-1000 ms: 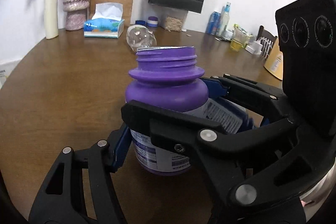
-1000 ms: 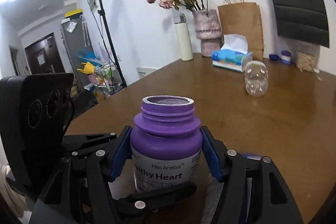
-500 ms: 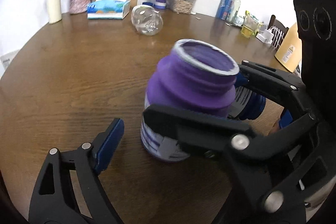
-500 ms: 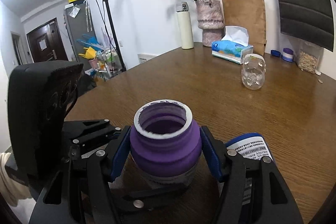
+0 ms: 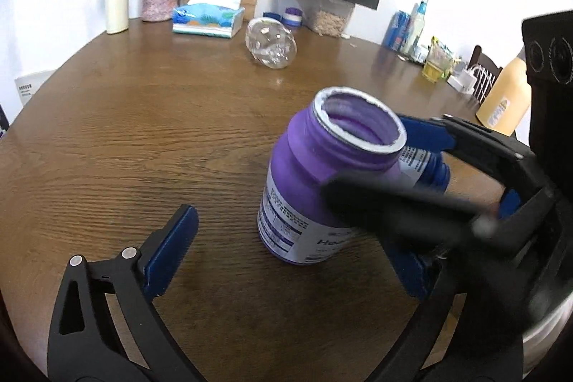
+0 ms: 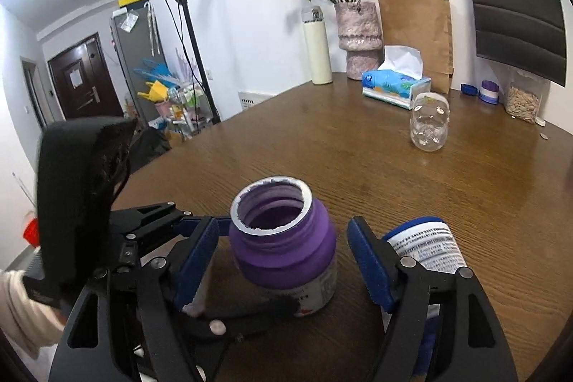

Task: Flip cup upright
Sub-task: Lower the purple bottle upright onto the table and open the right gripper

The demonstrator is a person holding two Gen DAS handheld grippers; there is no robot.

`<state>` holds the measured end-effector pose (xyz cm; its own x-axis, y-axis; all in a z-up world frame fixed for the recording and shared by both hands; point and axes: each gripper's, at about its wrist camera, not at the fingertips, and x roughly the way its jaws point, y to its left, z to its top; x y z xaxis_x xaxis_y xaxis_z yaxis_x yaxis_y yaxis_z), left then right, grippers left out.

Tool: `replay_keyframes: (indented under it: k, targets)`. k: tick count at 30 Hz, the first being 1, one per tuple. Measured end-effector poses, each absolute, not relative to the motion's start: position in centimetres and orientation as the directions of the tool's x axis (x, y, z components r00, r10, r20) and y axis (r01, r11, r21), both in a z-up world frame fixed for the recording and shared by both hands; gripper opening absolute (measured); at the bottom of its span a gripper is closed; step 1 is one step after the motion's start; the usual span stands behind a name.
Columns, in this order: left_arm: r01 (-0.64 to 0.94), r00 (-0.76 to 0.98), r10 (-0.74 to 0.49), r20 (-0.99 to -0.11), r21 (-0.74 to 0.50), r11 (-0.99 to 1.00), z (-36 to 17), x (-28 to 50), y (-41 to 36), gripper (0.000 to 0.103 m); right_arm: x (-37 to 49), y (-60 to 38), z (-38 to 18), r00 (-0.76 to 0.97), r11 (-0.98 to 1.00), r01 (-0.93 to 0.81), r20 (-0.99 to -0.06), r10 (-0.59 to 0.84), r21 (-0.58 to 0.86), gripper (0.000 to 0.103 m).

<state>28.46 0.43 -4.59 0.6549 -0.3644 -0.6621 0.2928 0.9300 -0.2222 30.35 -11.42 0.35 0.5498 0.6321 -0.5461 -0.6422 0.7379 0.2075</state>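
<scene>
Both grippers, left (image 5: pixel 286 246) & right (image 6: pixel 283 260), jaws wide apart, holding nothing, flank purple cup (image 6: pixel 283 246) standing mouth-up on tabletop (image 6: pixel 394 174); risk: a pad clips it on withdrawal, tipping it toward blue-capped bottle (image 6: pixel 426 242) beside.

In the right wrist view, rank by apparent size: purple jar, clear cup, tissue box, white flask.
1. Purple jar, by far the largest, though it sits nearest the camera.
2. White flask.
3. Tissue box and clear cup look roughly alike; I would not rank them.
</scene>
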Motion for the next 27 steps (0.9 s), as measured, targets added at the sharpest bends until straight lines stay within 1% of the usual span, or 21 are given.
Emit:
replay_keyframes:
  k: [2, 3, 4, 5, 7, 8, 10, 13, 14, 18, 23, 27]
  targets:
    - [0.302, 0.674, -0.384, -0.631, -0.239, 0.923, -3.7, 27.3, 1.0, 0.099, 29.7, -12.5, 1.2, 0.561, 0.740, -0.635, -0.527, 0.638, 0.221, 0.079]
    - [0.311, 0.686, -0.408, -0.602, -0.264, 0.913, -3.2, 26.6, 1.5, 0.103, 29.3, -13.3, 1.9, 0.573, 0.744, -0.627, -0.512, 0.640, 0.229, 0.079]
    - [0.311, 0.702, -0.423, -0.573, -0.287, 0.906, -2.6, 26.0, 2.0, 0.103, 28.9, -14.1, 2.5, 0.588, 0.750, -0.618, -0.495, 0.640, 0.237, 0.079]
    - [0.305, 0.723, -0.434, -0.537, -0.317, 0.898, -1.9, 25.2, 2.7, 0.103, 28.6, -15.0, 3.2, 0.606, 0.759, -0.605, -0.480, 0.634, 0.241, 0.081]
    - [0.287, 0.766, -0.434, -0.474, -0.351, 0.891, -0.3, 23.9, 4.0, 0.103, 28.0, -16.9, 4.5, 0.670, 0.808, -0.544, -0.464, 0.580, 0.225, 0.086]
    - [0.275, 0.786, -0.424, -0.449, -0.361, 0.891, 0.4, 23.5, 4.5, 0.103, 27.8, -17.7, 5.1, 0.699, 0.834, -0.509, -0.462, 0.546, 0.215, 0.086]
    - [0.199, 0.841, -0.343, -0.418, -0.351, 0.915, 1.6, 22.8, 5.5, 0.103, 27.6, -19.7, 5.9, 0.747, 0.874, -0.442, -0.456, 0.484, 0.204, 0.086]
    - [-0.023, 0.893, -0.080, -0.442, -0.223, 0.974, 2.4, 22.5, 6.0, 0.103, 27.3, -21.9, 6.2, 0.798, 0.930, -0.333, -0.480, 0.365, 0.155, 0.086]
    - [-0.042, 0.898, -0.054, -0.436, -0.208, 0.977, 2.4, 22.4, 6.1, 0.103, 27.2, -22.2, 6.1, 0.804, 0.940, -0.312, -0.489, 0.339, 0.138, 0.086]
    - [-0.046, 0.897, -0.062, -0.438, -0.231, 0.972, 2.3, 22.0, 6.2, 0.103, 25.9, -23.6, 5.9, 0.802, 0.942, -0.306, -0.496, 0.333, 0.138, 0.086]
    - [-0.061, 0.906, -0.020, -0.424, -0.177, 0.982, 2.6, 21.2, 4.9, 0.103, 25.0, -24.2, 5.8, 0.807, 0.946, -0.300, -0.495, 0.321, 0.124, 0.086]
    - [-0.049, 0.899, -0.038, -0.436, -0.185, 0.981, 2.6, 20.8, 4.4, 0.103, 24.6, -24.9, 5.5, 0.804, 0.942, -0.302, -0.492, 0.336, 0.150, 0.086]
